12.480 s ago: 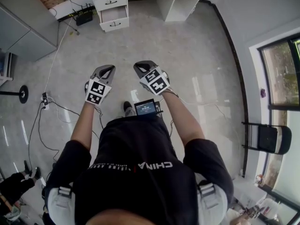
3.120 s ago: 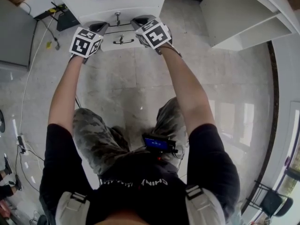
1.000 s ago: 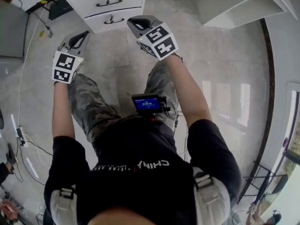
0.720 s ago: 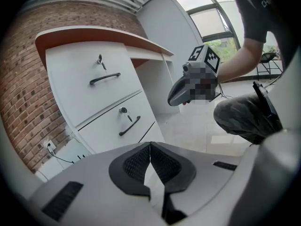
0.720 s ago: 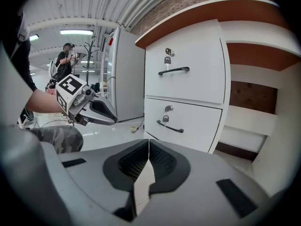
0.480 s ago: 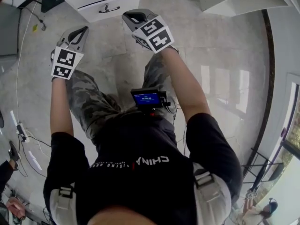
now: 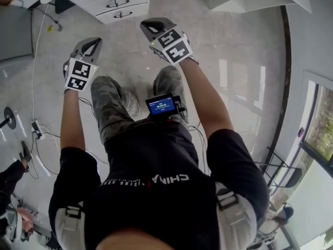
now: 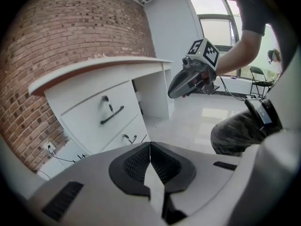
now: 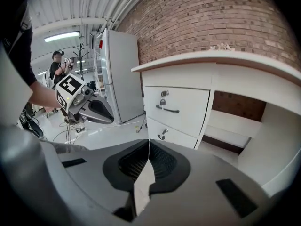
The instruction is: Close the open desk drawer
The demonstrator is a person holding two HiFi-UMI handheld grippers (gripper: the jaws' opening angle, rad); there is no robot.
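The white desk drawer unit [image 7: 115,4] stands at the top left of the head view, with both drawer fronts flush. In the left gripper view the upper drawer [image 8: 101,114] and the lower drawer [image 8: 127,136] look closed; the right gripper view shows the same drawers [image 9: 176,108] closed too. My left gripper [image 7: 91,41] hangs in the air well short of the desk, shut and empty. My right gripper [image 7: 151,24] is raised beside it, also shut on nothing. In its own view each gripper's jaws meet: left gripper [image 8: 150,145], right gripper [image 9: 149,142].
A tall grey cabinet [image 9: 117,74] stands left of the desk. Cables and a power strip [image 7: 39,129] lie on the floor at left. The desk's open knee space [image 9: 235,126] is at right. A folding chair [image 7: 286,176] stands by the window. A person [image 9: 59,65] stands far back.
The drawer was open 12.5 s ago; both grippers pressed on it 3.1 s ago. Since then, both grippers have drawn back from the closed drawers, which sit farther off.
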